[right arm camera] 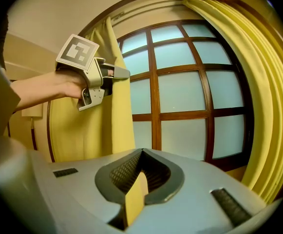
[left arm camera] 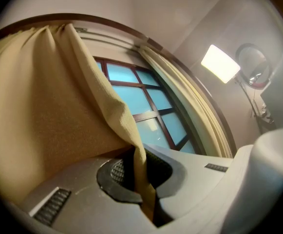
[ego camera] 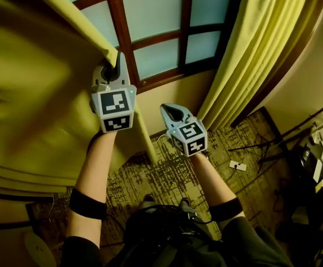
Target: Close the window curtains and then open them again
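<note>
Two yellow curtains flank the window (ego camera: pixel 155 15). Our left gripper (ego camera: pixel 112 67) is clenched on the inner edge of the left curtain (ego camera: pixel 33 93), with the cloth pinched between its pads in front of the panes. Our right gripper (ego camera: pixel 171 112) sits lower, apart from the gathered right curtain (ego camera: pixel 250 43). Its jaws are pressed together, and a yellow sliver (right arm camera: pixel 134 199) shows in their gap, which we cannot identify.

No legible text or markings.
</note>
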A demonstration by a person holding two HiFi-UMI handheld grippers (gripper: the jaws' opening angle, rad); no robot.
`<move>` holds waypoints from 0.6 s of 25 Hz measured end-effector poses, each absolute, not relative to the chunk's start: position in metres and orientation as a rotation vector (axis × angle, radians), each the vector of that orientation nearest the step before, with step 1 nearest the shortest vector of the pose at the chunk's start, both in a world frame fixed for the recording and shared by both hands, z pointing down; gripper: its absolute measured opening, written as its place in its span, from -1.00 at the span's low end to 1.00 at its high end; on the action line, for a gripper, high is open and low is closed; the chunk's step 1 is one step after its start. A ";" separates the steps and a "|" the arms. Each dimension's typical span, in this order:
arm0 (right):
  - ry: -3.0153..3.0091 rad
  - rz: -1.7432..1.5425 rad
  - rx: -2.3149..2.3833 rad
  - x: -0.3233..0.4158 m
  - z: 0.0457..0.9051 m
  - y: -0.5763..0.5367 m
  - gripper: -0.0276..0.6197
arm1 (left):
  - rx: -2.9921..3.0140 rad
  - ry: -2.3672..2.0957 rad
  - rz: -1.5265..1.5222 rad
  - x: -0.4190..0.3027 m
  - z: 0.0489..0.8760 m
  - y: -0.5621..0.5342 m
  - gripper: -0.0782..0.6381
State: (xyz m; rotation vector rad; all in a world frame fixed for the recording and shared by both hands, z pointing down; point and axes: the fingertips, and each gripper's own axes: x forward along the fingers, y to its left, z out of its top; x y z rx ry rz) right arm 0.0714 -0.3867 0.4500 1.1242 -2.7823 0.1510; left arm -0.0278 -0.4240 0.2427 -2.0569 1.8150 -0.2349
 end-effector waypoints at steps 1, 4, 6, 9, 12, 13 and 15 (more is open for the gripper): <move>-2.784 0.152 1.127 0.079 0.449 -0.388 -0.91 | -2.063 1.804 -0.242 -0.017 0.244 -0.425 -0.78; -2.792 0.149 1.126 0.097 0.447 -0.390 -0.91 | -2.090 1.779 -0.251 0.015 0.250 -0.427 -0.78; -2.796 0.143 1.124 0.107 0.446 -0.389 -0.91 | -2.110 1.761 -0.257 0.036 0.255 -0.427 -0.78; -2.793 0.151 1.130 0.121 0.446 -0.389 -0.91 | -2.155 1.715 -0.277 0.066 0.262 -0.430 -0.78; -2.797 0.151 1.133 0.131 0.444 -0.390 -0.91 | -2.191 1.694 -0.282 0.086 0.268 -0.432 -0.78; -2.799 0.149 1.130 0.134 0.443 -0.390 -0.91 | -2.198 1.698 -0.276 0.089 0.269 -0.432 -0.78; -2.801 0.144 1.132 0.141 0.441 -0.391 -0.91 | -2.203 1.703 -0.271 0.095 0.270 -0.431 -0.78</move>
